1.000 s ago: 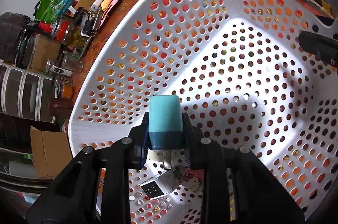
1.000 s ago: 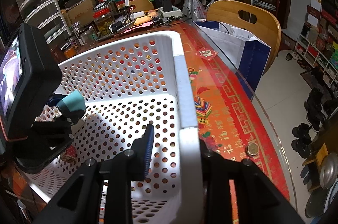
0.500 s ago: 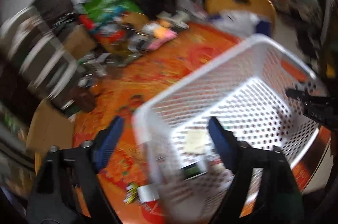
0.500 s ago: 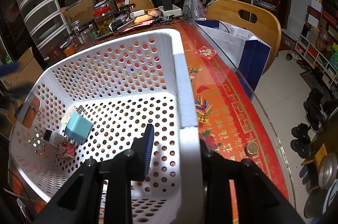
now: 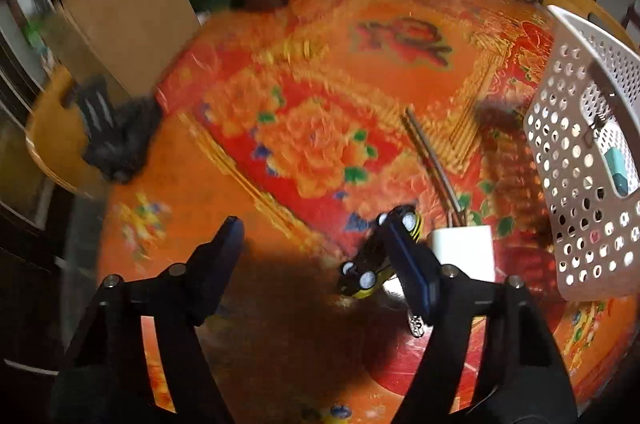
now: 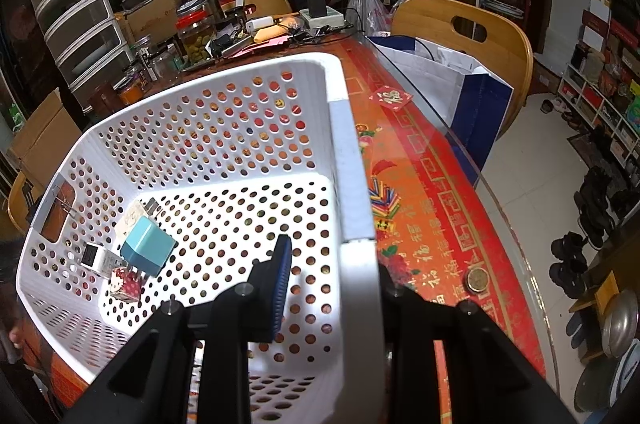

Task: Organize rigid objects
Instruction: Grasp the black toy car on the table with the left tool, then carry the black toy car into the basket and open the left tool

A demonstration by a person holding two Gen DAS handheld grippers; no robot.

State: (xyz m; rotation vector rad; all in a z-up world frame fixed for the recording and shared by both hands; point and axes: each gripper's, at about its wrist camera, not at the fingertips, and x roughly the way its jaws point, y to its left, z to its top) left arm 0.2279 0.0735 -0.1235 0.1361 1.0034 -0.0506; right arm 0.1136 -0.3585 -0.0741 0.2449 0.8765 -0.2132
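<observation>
Inside white basket point(image 6: 344, 152): teal box point(image 6: 146, 250), small items.

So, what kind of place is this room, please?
Probably a lived-in home dining room: a table with a red floral cloth, wooden chairs, food jars amid clutter, and shoes on the floor.

The perforated basket point(image 6: 348, 160) is white. The block point(image 6: 146, 250) inside is teal over darker blue. The tablecloth point(image 5: 312, 144) is orange-red with gold-bordered peonies. The toy car point(image 5: 374, 264) is black and yellow.
</observation>
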